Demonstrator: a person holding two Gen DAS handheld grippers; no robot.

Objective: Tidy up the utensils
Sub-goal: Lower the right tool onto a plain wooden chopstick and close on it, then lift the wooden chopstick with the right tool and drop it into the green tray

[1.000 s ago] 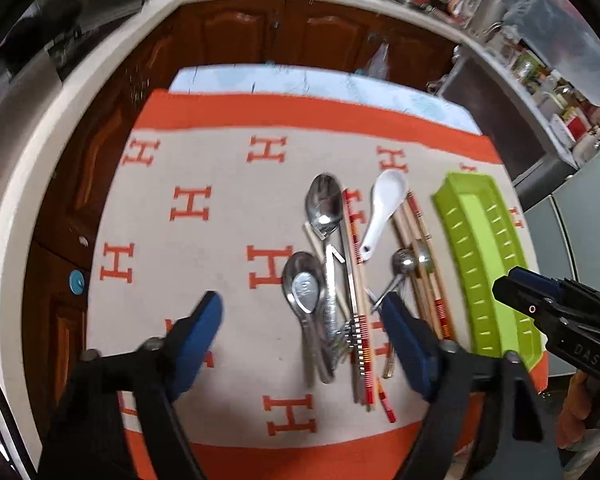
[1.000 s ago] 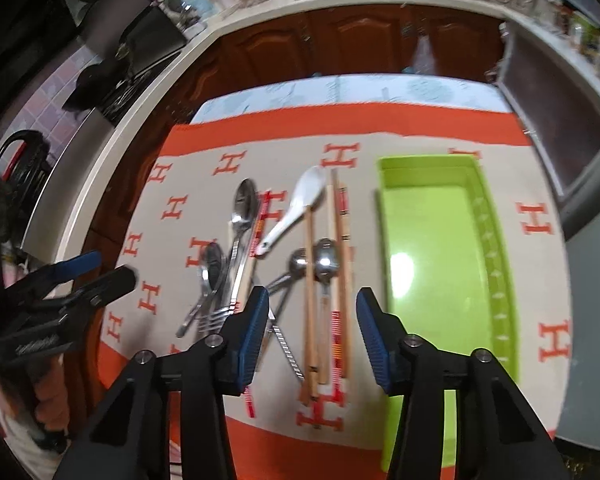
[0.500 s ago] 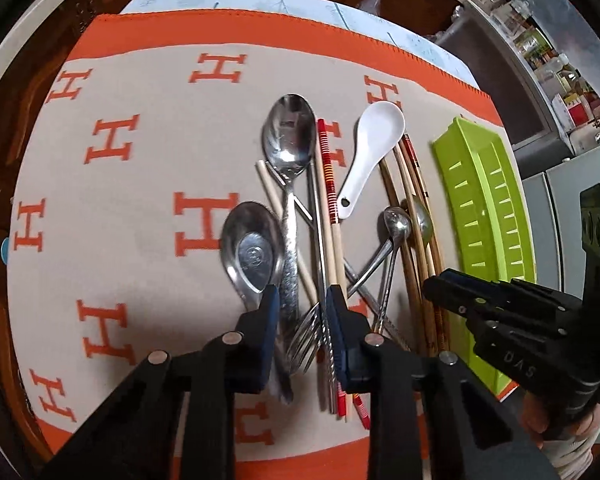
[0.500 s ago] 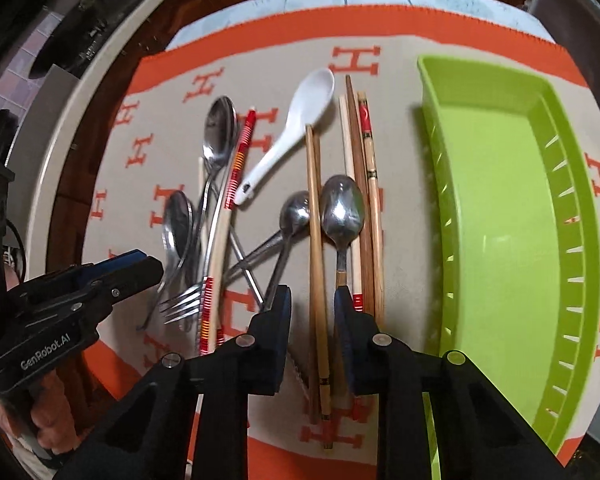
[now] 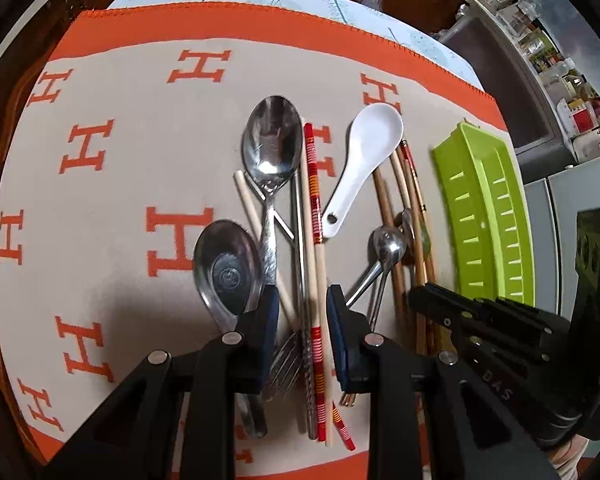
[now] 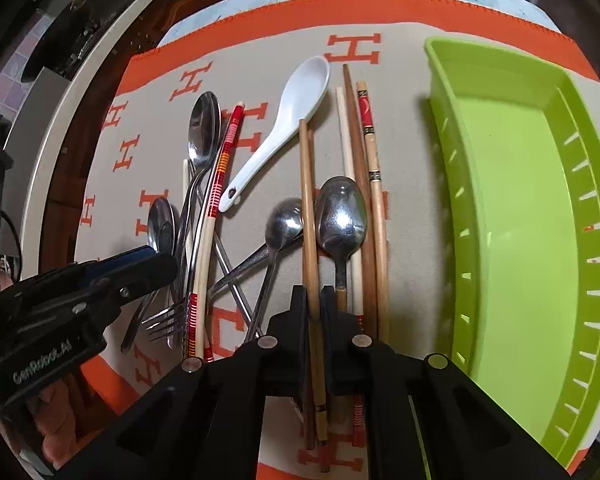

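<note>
Right gripper clenched on one brown wooden chopstick, fingers just finished closing on it, likely to single it out for the green tray just right of the pile. Left gripper straddles a bundle left of the tray: striped chopstick, a pale chopstick and the fork; pads look pressed on the bundle, not certain. Spoons and white ladle spoon lie loose. Tray empty. Orange H-pattern cloth covers the table; kitchen cabinets behind.
</note>
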